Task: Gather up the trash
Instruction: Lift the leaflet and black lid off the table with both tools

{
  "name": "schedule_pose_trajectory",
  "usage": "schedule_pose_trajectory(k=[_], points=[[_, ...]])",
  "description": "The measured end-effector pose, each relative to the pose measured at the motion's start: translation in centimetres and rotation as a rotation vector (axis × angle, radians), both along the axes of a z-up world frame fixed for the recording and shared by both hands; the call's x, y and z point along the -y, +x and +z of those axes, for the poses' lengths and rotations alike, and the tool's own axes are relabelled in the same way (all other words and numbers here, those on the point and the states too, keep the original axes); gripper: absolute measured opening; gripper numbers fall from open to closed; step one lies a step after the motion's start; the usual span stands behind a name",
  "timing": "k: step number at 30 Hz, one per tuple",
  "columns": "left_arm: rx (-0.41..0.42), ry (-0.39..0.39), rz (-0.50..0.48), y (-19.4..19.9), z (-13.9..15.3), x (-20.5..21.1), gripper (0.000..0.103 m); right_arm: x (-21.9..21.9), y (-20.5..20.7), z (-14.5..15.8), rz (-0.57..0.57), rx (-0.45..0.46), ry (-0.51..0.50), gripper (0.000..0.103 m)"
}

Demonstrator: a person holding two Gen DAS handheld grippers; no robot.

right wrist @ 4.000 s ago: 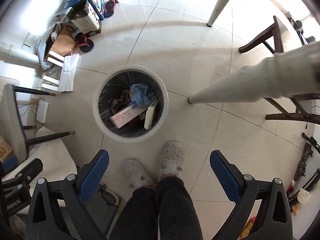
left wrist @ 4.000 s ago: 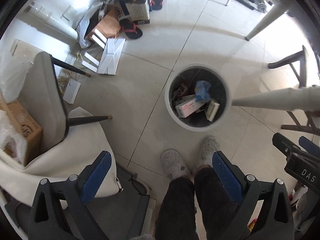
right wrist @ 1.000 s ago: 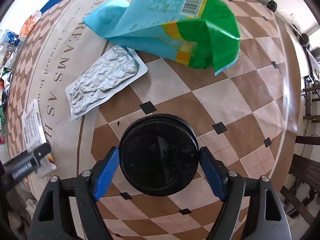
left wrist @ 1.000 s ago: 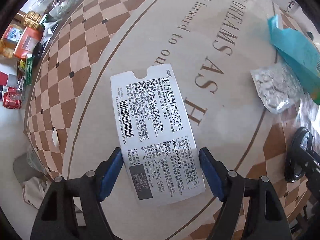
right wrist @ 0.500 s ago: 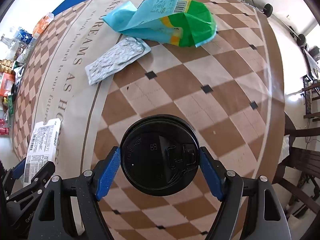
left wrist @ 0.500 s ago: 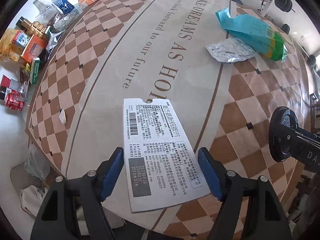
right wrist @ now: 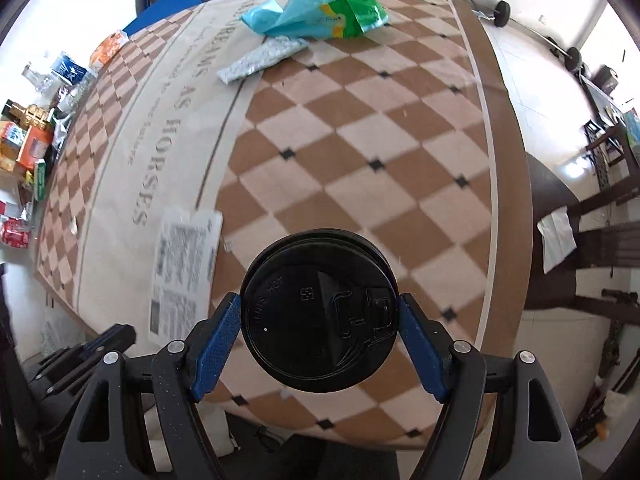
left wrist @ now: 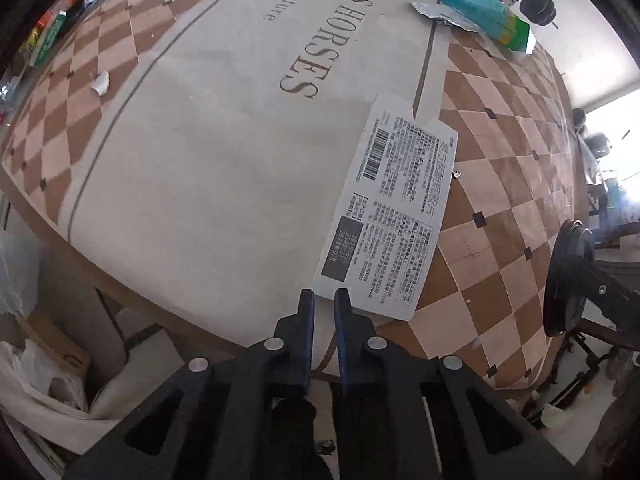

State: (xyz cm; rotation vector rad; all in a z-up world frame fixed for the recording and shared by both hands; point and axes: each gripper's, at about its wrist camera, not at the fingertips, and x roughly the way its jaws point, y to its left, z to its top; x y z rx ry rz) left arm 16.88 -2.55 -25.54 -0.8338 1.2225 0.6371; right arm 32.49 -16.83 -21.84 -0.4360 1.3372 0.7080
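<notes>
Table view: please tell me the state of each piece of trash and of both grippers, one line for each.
card: lies flat, print up, near the table edge.
lid: clamped by its rim, top toward the camera.
bag: crumpled, lying on the table.
foil pack: flat, partly under the bag.
left gripper: jaws closing, almost together, at the card's near corner; grip unclear.
right gripper: shut on the lid.
</notes>
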Motion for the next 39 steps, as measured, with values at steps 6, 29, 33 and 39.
schedule_pose_trajectory(k=[6,29,33,39], points=[[0.082,-0.044,-0.052,0.9,-1.1,-0.6,0.081,2.3,-0.9,-1.1,-0.073,0.012,-0.019,0.079],[-0.177,0.074,-0.138,13.7,-1.5,0.3,0.075,1.0,7.0,-4.3,-0.103,-0.039,-0.067,0.079],[-0.149,0.07,-0.141,12.9,-0.9,0.6,0.07,1.1,7.1,-4.1,-0.098,-0.038,-0.059,0.079],[-0.103,0.154,-0.122,9.9,2.4,2.1,0.07,1.7,6.2,-2.9,-0.086,-0.038,-0.024,0.079]])
